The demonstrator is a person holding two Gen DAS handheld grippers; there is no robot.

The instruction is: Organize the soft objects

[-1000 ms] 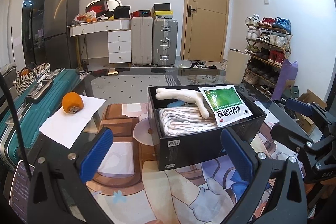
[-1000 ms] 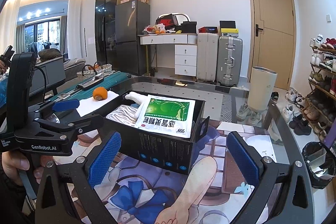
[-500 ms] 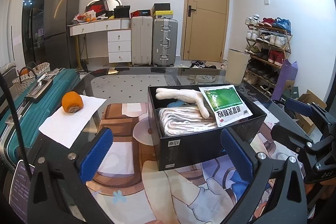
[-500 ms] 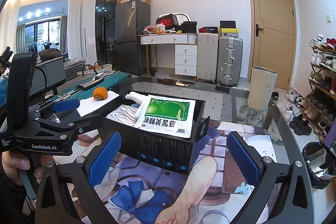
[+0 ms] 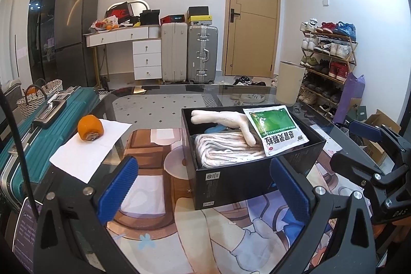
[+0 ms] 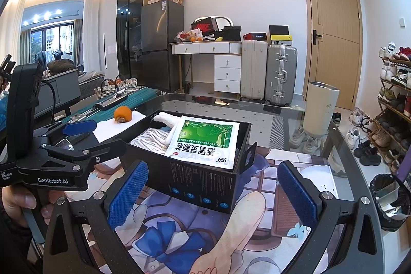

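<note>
An open black box stands on the glass table. It holds a folded striped cloth, a white plush piece and a green-and-white sachet lying over its right rim. My left gripper is open and empty in front of the box. My right gripper is open and empty on the box's right side. Each gripper shows in the other's view.
An orange fruit lies on a white paper sheet left of the box. A teal suitcase lies beside the table's left edge. A printed mat covers the tabletop. A bin and shoe rack stand at right.
</note>
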